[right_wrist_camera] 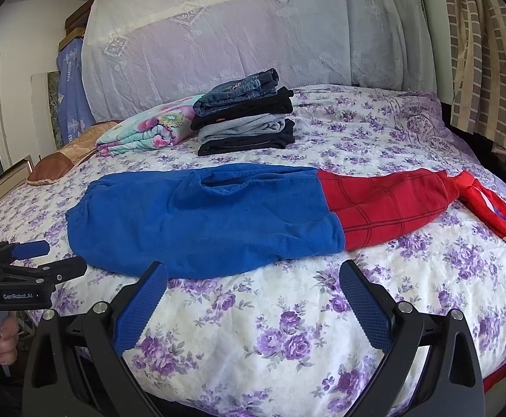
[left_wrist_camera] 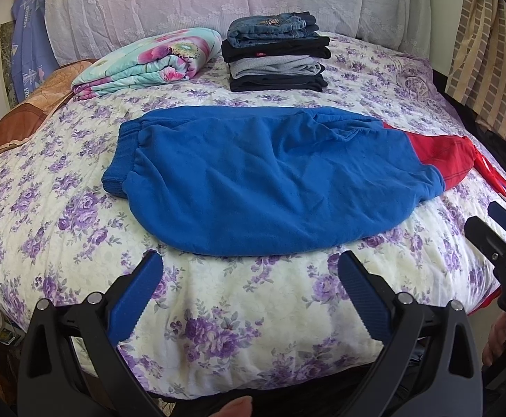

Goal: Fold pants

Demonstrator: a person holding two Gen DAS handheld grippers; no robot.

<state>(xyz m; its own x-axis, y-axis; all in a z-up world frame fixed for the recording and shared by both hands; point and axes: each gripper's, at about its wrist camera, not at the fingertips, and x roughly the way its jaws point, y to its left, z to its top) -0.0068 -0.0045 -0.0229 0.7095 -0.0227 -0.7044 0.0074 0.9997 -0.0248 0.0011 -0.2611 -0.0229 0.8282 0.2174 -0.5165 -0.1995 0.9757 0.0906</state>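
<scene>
Blue-and-red pants await folding on a flowered bedspread, both grippers poised at the near edge.

Nearest the cameras, the left gripper [left_wrist_camera: 249, 309] and right gripper [right_wrist_camera: 253, 312] hover with jaws spread wide and nothing between them, just short of the pants [right_wrist_camera: 204, 222], which lie lengthwise across the bedspread [right_wrist_camera: 287, 340], waistband to the left, red lower leg [right_wrist_camera: 385, 205] trailing right toward the bed's edge. The garment reads as soft, thick fleece: light, limp, likely to sag and bunch when lifted, so a pinch at the ribbed waistband [left_wrist_camera: 119, 170] and another at the red end would probably control it best. Beyond the pants sits a stack of folded clothes [right_wrist_camera: 246, 118], with a floral quilt [right_wrist_camera: 145, 128] to the stack's left.
</scene>
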